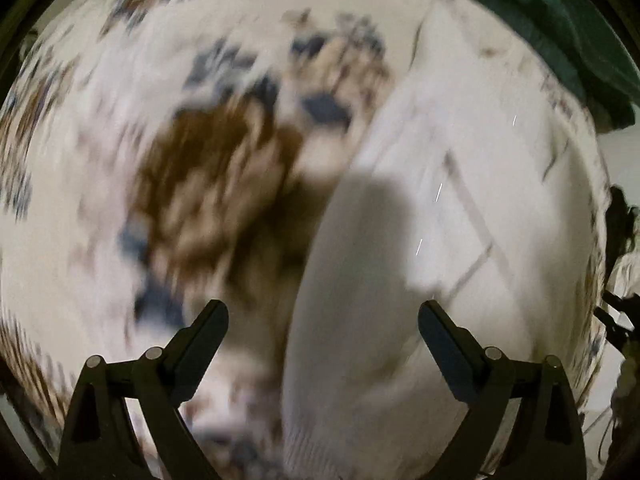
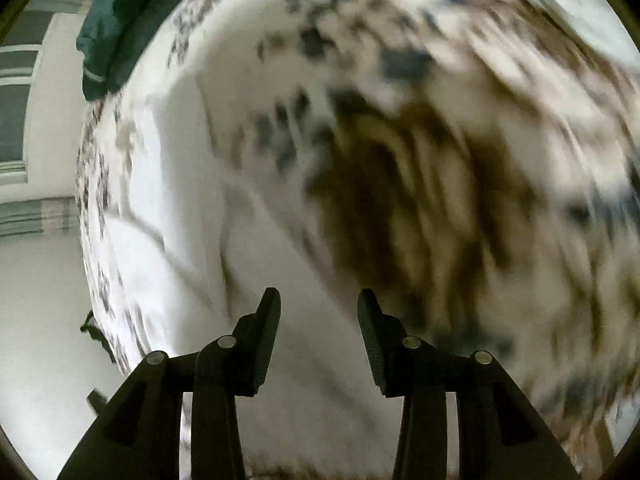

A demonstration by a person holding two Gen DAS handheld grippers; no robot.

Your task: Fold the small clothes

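Observation:
Both views are smeared by motion. A white knitted garment [image 1: 420, 240] lies flat on a bedspread [image 1: 80, 208] printed with brown and blue patches. My left gripper [image 1: 323, 308] points down over the garment's left edge, open wide, with nothing between its fingers. In the right wrist view the same white garment [image 2: 188, 200] spreads over the left and lower middle of the patterned bedspread [image 2: 560, 240]. My right gripper [image 2: 319, 294] hangs above the garment's edge with its jaws partly apart, and no cloth is pinched between the pads.
A dark green cloth [image 1: 560, 20] lies at the far corner of the bed, and the right wrist view shows that green cloth [image 2: 116, 12] at top left. Beyond the bed's left edge there is pale floor [image 2: 40, 300] and a striped wall [image 2: 24, 120].

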